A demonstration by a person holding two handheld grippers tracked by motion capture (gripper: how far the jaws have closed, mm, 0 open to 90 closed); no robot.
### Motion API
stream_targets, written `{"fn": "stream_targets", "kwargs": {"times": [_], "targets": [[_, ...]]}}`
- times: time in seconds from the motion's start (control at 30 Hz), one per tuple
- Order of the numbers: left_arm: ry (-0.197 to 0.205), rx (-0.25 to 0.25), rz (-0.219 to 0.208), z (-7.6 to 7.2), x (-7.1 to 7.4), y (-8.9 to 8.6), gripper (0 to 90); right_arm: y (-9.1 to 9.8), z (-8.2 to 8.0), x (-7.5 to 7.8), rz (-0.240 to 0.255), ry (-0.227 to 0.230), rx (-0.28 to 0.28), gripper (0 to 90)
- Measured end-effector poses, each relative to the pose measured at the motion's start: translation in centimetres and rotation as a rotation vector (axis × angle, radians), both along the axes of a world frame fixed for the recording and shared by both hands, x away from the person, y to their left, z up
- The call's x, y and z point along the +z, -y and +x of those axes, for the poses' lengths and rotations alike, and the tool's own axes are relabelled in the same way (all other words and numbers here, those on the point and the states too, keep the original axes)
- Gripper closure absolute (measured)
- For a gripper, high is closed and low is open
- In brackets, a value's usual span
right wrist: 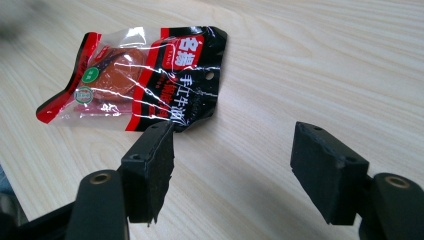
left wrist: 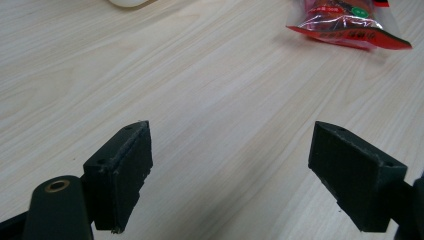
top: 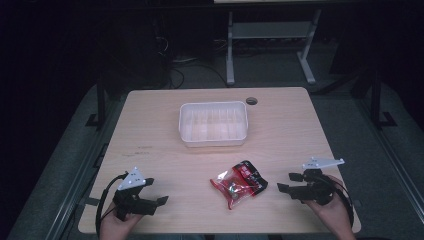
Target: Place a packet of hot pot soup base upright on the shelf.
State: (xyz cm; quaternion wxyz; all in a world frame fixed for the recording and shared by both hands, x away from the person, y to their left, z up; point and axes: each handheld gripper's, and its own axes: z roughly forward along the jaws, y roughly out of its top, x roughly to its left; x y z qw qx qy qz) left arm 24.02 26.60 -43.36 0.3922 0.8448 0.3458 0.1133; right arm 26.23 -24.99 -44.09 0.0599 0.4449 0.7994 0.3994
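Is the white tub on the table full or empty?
Empty. From the high view, the white tub shows only its bare ribbed bottom, and the snack packet lies outside it on the table.

We are looking at a light wooden table (top: pixel 150 135) with a round cable hole (top: pixel 251 101) near its upper right. A white plastic bin (top: pixel 213 123) is sitting at upper centre, and a red-and-black snack packet (top: pixel 238 183) is lying flat at lower centre.
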Motion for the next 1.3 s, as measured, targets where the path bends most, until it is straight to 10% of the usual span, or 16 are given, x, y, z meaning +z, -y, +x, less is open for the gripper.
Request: {"fn": "stream_targets", "kwargs": {"times": [0.37,1.3], "targets": [[0.014,-0.073,-0.016,-0.2,1.4,3.6,21.2,-0.9,0.8,0.9,-0.013,0.013,0.018,32.7],[-0.079,-0.264,0.111,2.5,1.2,16.4,24.4,-4.3,5.0,2.6,0.005,0.003,0.051,32.5]]}}
